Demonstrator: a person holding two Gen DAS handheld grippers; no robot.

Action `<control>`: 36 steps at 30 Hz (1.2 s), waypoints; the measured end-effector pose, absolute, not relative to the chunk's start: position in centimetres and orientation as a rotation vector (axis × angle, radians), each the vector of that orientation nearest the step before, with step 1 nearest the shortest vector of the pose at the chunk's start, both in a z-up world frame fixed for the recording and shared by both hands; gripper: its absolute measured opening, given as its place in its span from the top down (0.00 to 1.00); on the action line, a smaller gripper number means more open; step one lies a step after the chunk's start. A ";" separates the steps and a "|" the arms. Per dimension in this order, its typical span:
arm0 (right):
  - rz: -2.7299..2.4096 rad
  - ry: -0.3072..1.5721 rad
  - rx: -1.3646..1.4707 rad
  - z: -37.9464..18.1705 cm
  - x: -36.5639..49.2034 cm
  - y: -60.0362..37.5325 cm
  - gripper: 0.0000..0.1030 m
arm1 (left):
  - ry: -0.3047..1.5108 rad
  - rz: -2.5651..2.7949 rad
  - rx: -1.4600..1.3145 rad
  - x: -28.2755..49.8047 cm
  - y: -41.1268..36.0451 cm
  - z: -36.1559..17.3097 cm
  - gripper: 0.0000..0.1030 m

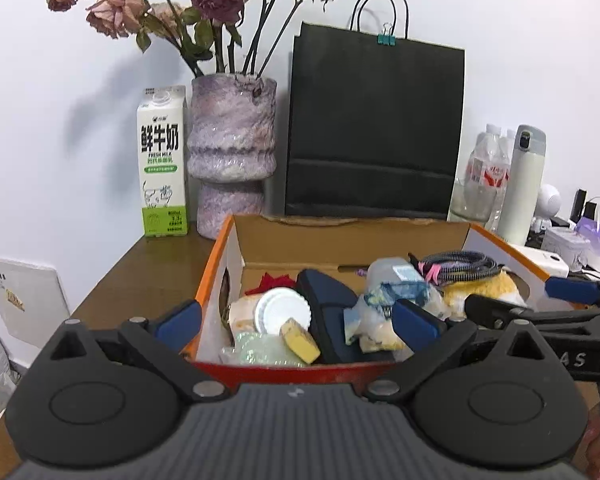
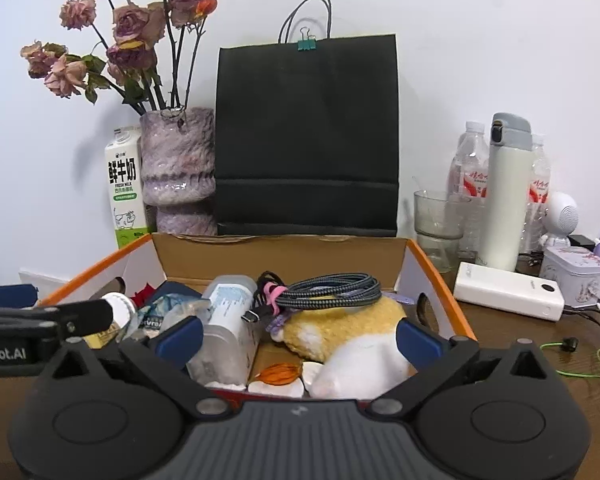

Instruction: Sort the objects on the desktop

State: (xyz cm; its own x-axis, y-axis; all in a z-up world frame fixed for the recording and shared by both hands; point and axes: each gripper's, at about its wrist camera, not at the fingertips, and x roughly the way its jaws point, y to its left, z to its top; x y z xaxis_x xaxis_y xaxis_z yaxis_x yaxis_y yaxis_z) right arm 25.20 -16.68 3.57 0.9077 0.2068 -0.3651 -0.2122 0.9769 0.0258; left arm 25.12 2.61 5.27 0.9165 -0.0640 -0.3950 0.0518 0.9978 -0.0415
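Observation:
An orange-edged cardboard box [image 1: 214, 264] sits just ahead of both grippers, filled with several objects. In the left wrist view it holds a white ridged lid [image 1: 282, 312], a yellow sponge piece [image 1: 300, 340] and a dark blue case [image 1: 328, 320]. The right wrist view shows a coiled braided cable [image 2: 332, 290] lying on a yellow and white plush toy [image 2: 340, 332], beside a frosted plastic bottle [image 2: 228, 320]. My left gripper [image 1: 296, 326] hangs open over the box's near left part. My right gripper [image 2: 299, 336] is open over its near right part. Neither holds anything.
Behind the box stand a milk carton [image 1: 164, 160], a purple vase of dried roses [image 1: 232, 144] and a black paper bag [image 1: 374, 128]. To the right are a glass [image 2: 438, 224], water bottles [image 2: 468, 168], a white thermos [image 2: 506, 192], a power bank [image 2: 508, 290] and a tin [image 2: 576, 276].

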 end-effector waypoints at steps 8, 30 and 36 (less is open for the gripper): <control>0.215 0.374 -0.024 3.5 22.1 -17.9 0.00 | 0.418 -0.045 -0.057 21.8 3.1 4.8 0.00; 0.232 0.407 -0.033 1.9 9.8 -19.7 0.00 | 0.395 -0.054 0.011 9.9 0.8 3.5 0.00; 0.220 0.393 -0.011 2.1 9.1 -20.2 0.00 | 0.373 -0.083 0.033 9.0 0.1 3.4 0.00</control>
State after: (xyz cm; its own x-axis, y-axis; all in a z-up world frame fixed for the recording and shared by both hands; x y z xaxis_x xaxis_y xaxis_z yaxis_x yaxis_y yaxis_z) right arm 9.11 -20.23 2.07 0.9004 0.2108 -0.3806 -0.2150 0.9761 0.0319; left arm 9.02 0.12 3.44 0.9278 -0.0749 -0.3656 0.0872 0.9960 0.0171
